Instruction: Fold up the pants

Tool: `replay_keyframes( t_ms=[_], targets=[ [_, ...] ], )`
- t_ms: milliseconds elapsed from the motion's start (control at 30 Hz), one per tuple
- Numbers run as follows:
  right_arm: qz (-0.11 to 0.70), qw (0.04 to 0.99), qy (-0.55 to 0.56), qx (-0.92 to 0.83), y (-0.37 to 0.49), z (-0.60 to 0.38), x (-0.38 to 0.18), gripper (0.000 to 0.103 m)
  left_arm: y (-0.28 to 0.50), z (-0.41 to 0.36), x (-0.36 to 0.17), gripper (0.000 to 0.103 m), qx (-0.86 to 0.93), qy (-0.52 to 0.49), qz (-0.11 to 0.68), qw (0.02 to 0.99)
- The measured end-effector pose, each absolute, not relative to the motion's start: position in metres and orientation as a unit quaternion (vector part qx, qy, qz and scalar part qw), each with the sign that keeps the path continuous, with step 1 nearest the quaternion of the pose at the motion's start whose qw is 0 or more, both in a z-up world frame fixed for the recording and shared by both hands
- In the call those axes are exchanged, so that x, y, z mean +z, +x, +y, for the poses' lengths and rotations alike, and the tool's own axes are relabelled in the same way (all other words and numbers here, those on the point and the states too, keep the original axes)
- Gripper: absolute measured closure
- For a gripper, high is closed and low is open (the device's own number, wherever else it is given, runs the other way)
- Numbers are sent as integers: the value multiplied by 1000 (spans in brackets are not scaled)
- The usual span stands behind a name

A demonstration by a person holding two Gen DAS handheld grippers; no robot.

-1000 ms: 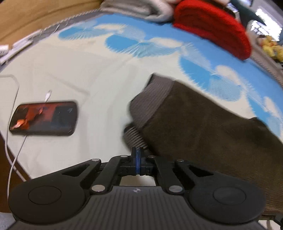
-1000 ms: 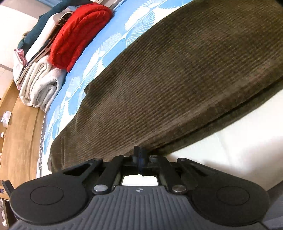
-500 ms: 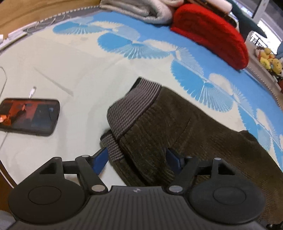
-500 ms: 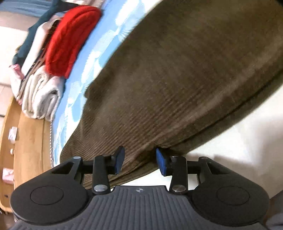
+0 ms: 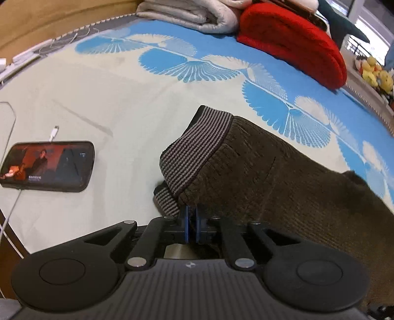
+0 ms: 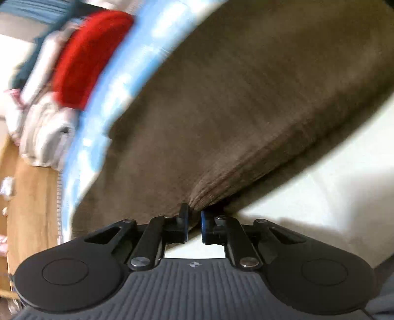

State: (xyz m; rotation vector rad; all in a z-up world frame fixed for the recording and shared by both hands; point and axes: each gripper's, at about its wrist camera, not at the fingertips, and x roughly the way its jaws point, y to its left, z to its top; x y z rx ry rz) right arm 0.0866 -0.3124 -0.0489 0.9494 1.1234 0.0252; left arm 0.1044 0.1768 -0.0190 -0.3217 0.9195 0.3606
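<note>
Dark brown corduroy pants lie on the bed, with a grey striped waistband at their left end. My left gripper is shut on the pants' near edge just below the waistband. In the right wrist view the pants fill most of the frame. My right gripper is shut on their near edge, and the cloth bunches into pleats between the pads. The right wrist view is blurred by motion.
A phone with a lit screen and a white cable lies on the sheet at the left. A red folded blanket and white folded bedding sit at the far edge. Stuffed toys are at the far right. A wooden floor lies beyond the bed.
Both grippers were shut a second ago, opened half a second ago, and have closed again on the near edge of the pants. The right gripper is now moving fast.
</note>
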Motion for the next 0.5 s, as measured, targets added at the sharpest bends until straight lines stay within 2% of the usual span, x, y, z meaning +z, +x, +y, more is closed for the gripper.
replay_keyframes(
  t_ms=[33,100,133,167,200,333,500],
  targets=[
    [511,744,430,13,86,-312,-49,96,102,176,-17,82,174,-148,435,871],
    [513,749,420,22,86,-313,-43,88,96,180,-10,48,190,-153,428,870],
    [521,743,419,24,85,-314,-40,79,92,184,-6,42,197,-160,424,869],
    [534,736,416,25,84,-315,-36,58,87,188,0,35,199,-171,414,872],
    [542,732,411,28,80,-317,-29,51,83,192,8,30,201,-183,402,875],
    [543,747,375,89,79,-332,15,48,89,198,27,29,187,-223,378,879],
    [473,815,303,141,149,-328,80,50,123,179,20,29,128,-239,398,877]
  ],
)
